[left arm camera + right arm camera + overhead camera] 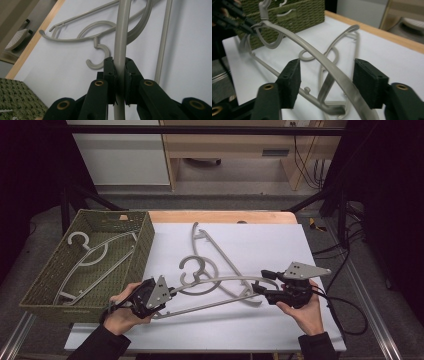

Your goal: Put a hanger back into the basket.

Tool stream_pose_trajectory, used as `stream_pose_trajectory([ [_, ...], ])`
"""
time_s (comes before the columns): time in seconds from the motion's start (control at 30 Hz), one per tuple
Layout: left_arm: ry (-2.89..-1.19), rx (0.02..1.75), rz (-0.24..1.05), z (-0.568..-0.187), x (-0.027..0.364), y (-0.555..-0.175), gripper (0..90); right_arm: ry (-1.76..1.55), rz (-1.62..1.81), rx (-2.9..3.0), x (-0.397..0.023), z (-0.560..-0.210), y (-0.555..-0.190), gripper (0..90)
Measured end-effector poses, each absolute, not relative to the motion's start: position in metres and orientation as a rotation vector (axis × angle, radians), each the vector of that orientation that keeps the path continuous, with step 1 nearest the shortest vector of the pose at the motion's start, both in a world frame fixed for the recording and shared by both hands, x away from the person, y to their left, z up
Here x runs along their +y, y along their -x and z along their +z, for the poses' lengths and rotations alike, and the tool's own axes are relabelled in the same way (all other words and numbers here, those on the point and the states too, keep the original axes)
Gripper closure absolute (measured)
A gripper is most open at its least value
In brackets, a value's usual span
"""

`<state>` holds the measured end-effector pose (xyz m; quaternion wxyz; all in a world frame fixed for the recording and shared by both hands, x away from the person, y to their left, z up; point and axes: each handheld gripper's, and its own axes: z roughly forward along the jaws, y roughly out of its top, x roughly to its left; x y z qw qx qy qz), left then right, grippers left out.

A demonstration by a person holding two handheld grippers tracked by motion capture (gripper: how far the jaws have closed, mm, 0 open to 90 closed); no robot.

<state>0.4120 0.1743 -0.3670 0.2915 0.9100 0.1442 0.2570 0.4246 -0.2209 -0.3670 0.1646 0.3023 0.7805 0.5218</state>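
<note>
Clamping one end of the hanger (220, 292), the left gripper (167, 296) held it near the tabletop's (280, 245) front edge, long axis running left-right. Right gripper (259, 289) straddled the other end, jaws wide, gripping nothing. Basket (142, 245) sat left; second hanger (212, 245) behind.

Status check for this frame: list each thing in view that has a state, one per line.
Left gripper: shut on the near hanger's arm.
Right gripper: open, jaws either side of the same hanger's arm, not touching.
Near hanger: held at its left end.
Far hanger: lying flat on the white sheet, partly under the near one.
Hanger in basket: lying inside.
Basket: upright, open-topped.
</note>
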Motion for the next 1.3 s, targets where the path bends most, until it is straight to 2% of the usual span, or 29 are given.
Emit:
stream_pose_trajectory([
  [0.03, -2.423, 0.414, 0.675, -0.366, 0.174, -0.413, 82.4, -0.888, 1.494, 2.188, -0.225, -0.366, -0.423, 30.1],
  [0.07, -2.415, 0.440, 0.678, -0.366, 0.174, -0.414, 82.4, -0.888, 1.494, 2.188, -0.225, -0.366, -0.423, 30.1],
  [0.13, -2.391, 0.537, 0.673, -0.365, 0.175, -0.419, 82.4, -0.927, 1.489, 2.157, -0.228, -0.366, -0.420, 23.1],
  [0.33, -2.346, 0.651, 0.663, -0.354, 0.182, -0.427, 82.3, -0.958, 1.472, 2.125, -0.231, -0.369, -0.415, 17.5],
  [0.53, -2.296, 0.687, 0.669, -0.318, 0.194, -0.429, 82.2, -1.005, 1.437, 2.110, -0.234, -0.377, -0.410, 12.5],
  [0.8, -2.236, 0.732, 0.673, -0.290, 0.218, -0.436, 82.2, -1.044, 1.446, 2.081, -0.236, -0.384, -0.409, 10.0],
  [0.93, -2.199, 0.774, 0.718, -0.272, 0.242, -0.441, 82.2, -1.060, 1.436, 2.082, -0.238, -0.386, -0.409, 9.4],
  [1.3, -2.170, 0.873, 0.796, -0.256, 0.282, -0.452, 82.2, -1.061, 1.450, 2.091, -0.236, -0.387, -0.409, 9.4],
])
